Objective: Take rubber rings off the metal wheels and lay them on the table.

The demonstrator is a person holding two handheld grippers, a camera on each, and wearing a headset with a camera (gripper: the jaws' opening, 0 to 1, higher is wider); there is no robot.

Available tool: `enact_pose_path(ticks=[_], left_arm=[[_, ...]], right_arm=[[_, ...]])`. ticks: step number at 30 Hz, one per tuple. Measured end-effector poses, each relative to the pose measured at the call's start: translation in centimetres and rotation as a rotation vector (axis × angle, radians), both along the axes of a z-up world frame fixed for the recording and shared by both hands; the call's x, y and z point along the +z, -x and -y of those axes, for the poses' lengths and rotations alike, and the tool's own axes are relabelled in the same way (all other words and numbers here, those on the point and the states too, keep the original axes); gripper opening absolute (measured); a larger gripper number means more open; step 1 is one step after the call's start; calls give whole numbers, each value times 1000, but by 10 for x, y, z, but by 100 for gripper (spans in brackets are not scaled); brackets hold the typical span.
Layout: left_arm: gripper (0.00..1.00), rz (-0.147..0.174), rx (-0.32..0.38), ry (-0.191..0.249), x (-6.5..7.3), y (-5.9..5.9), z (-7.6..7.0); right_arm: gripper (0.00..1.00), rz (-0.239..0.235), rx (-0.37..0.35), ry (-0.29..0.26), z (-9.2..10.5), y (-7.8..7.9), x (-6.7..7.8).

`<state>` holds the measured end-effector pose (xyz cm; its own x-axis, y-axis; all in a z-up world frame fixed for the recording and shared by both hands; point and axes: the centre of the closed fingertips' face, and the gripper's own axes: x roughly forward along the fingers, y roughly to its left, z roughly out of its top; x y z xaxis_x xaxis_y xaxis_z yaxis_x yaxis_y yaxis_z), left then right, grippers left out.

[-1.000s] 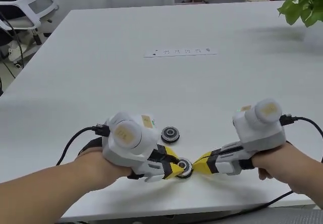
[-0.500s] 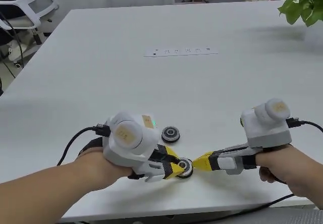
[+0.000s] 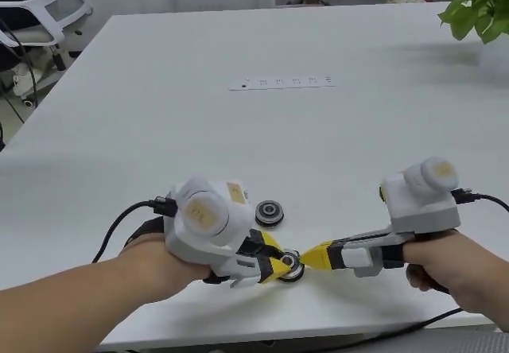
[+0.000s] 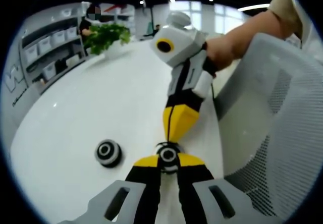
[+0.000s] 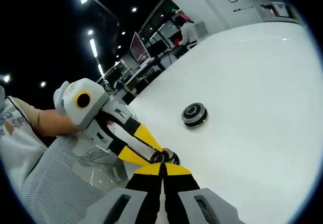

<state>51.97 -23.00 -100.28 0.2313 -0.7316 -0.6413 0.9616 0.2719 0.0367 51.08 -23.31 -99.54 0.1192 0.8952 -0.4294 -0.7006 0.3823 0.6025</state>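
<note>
A small metal wheel (image 3: 291, 265) with a black rubber ring sits at the table's near edge, held between the yellow tips of my left gripper (image 3: 280, 266), which is shut on it. In the left gripper view the same wheel (image 4: 168, 155) is pinched between my jaws. My right gripper (image 3: 307, 258) is shut, and its pointed yellow tip touches the wheel's right side. The right gripper view has my closed tips (image 5: 161, 168) against the wheel (image 5: 165, 158). A second ringed wheel (image 3: 270, 212) lies flat just behind.
The white table (image 3: 238, 138) stretches away with a flush socket strip (image 3: 282, 82) in its middle. A potted plant (image 3: 475, 3) stands at the far right. A white office chair (image 3: 44, 7) stands past the far left corner.
My right hand has drawn back to the right and tilted, with its tip staying at the wheel. My left gripper and both wheels have held still.
</note>
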Motion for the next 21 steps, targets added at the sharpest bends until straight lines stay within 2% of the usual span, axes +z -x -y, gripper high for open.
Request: enact_pose_path(ticks=[11, 12, 13, 14, 15, 17, 21], left_arm=[[11, 0, -3, -2, 0, 0, 0], [11, 1, -2, -2, 0, 0, 0], [11, 3, 2, -2, 0, -1, 0], [11, 3, 3, -2, 0, -1, 0], [11, 4, 3, -2, 0, -1, 0], [11, 4, 2, 0, 0, -1, 0], [11, 6, 0, 1, 1, -1, 0]], right_arm=[[0, 4, 43, -24, -9, 4, 5], [0, 10, 64, -59, -13, 5, 10], [0, -35, 63, -101, -18, 10, 18], [0, 15, 94, -70, -18, 9, 15], [0, 47, 108, -15, -14, 7, 7], [0, 23, 89, -37, -15, 6, 9], [0, 40, 70, -31, -10, 2, 5]])
